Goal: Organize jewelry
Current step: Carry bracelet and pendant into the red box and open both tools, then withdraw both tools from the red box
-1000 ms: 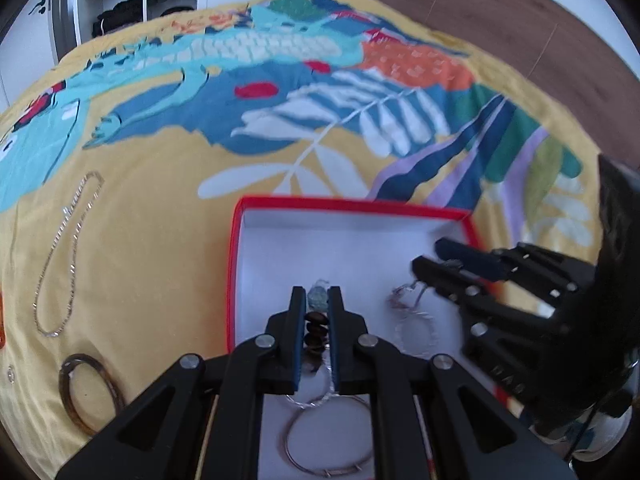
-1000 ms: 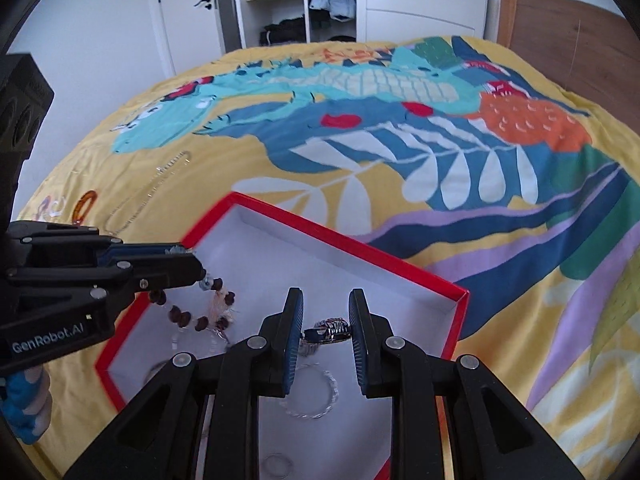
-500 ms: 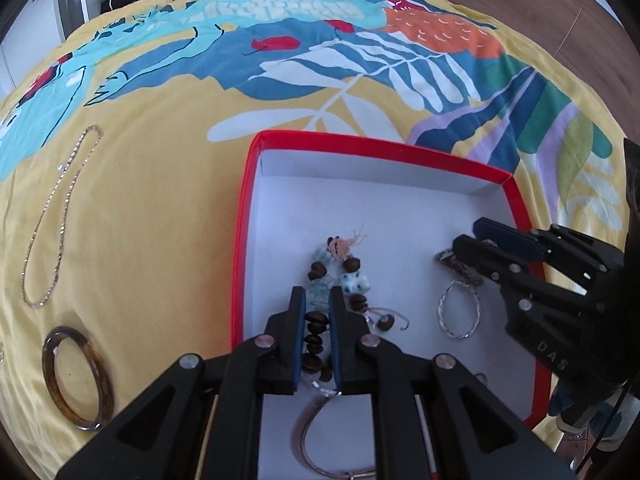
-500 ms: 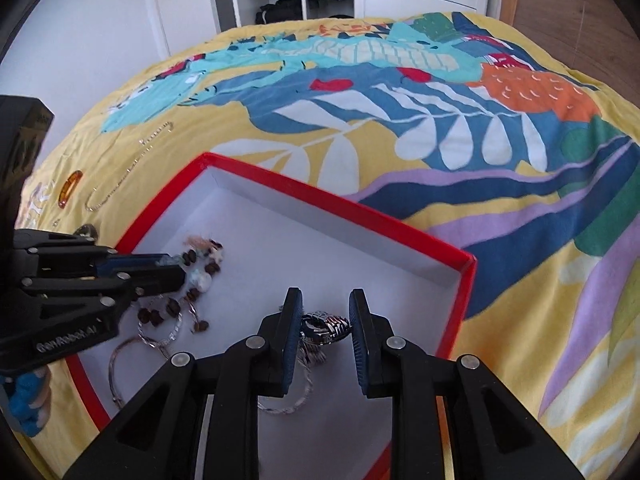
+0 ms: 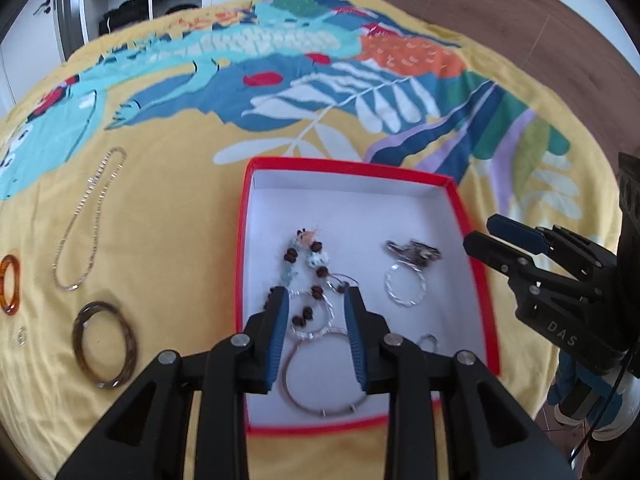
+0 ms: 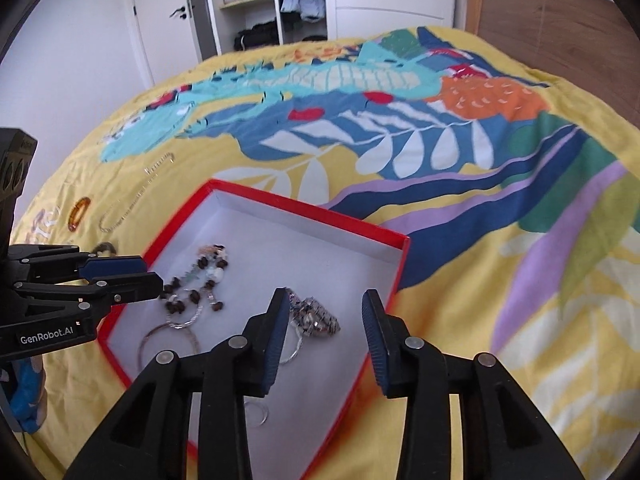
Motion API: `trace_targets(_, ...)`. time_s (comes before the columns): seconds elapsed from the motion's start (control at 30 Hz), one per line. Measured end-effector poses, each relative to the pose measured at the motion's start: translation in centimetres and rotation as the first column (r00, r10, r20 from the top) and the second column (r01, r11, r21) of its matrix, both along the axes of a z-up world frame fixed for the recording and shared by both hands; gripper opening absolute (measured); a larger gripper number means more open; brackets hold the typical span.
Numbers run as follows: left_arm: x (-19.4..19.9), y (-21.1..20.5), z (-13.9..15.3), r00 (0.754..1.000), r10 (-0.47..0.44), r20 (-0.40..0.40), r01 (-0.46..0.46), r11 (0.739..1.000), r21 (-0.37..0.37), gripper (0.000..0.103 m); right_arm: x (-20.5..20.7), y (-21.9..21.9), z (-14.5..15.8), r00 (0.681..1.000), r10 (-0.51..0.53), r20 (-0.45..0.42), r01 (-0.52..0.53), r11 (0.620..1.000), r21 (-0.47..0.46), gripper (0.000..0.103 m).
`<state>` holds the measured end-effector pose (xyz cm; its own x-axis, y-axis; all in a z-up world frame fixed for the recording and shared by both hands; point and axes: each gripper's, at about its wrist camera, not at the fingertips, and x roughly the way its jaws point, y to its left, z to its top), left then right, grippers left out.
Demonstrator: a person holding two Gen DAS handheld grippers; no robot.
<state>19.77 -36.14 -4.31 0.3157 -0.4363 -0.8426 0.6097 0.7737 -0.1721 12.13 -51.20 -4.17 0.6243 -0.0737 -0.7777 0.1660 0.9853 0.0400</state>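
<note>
Both tongs were spread wide and held nothing. The left gripper (image 5: pixel 316 304) hovered over a beaded bracelet (image 5: pixel 306 258) lying in the red-rimmed box (image 5: pixel 474 264), touching none of it as far as could be seen. The right gripper (image 6: pixel 326 310) hung above a dark, ornate ring (image 6: pixel 316 316), also loose in the box beside silver hoops (image 5: pixel 405 286).

The job looked partly done: several pieces sat in the box, while a silver chain (image 5: pixel 86 220), a brown bangle (image 5: pixel 105 350) and an amber ring (image 5: pixel 10 284) lay on the yellow bedspread (image 5: pixel 168 216), well to the left of the box.
</note>
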Motion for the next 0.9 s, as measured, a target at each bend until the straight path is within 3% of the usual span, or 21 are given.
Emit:
trace_targets(0.23,-3.8,3.7,3.0,1.000,0.000,0.018,0.000,1.000,0.012,0.027,-4.0,2.0,2.9,0.998,-0.037,0.047,0.035,0.998,0.043,0.044)
trace_targets(0.5,-7.4,12.0,5.5,0.991,0.113,0.074,-0.115,0.993,0.017,0.027,-8.0,7.1,5.2,0.996,-0.008,0.094,0.002,0.998,0.060,0.045)
trace_targets(0.9,-12.3,23.4,8.2,0.929,0.324,0.177,-0.335,0.942,0.032,0.028,-12.1,15.3,6.0,0.990,0.082,0.116,-0.094,0.991,0.097,0.045)
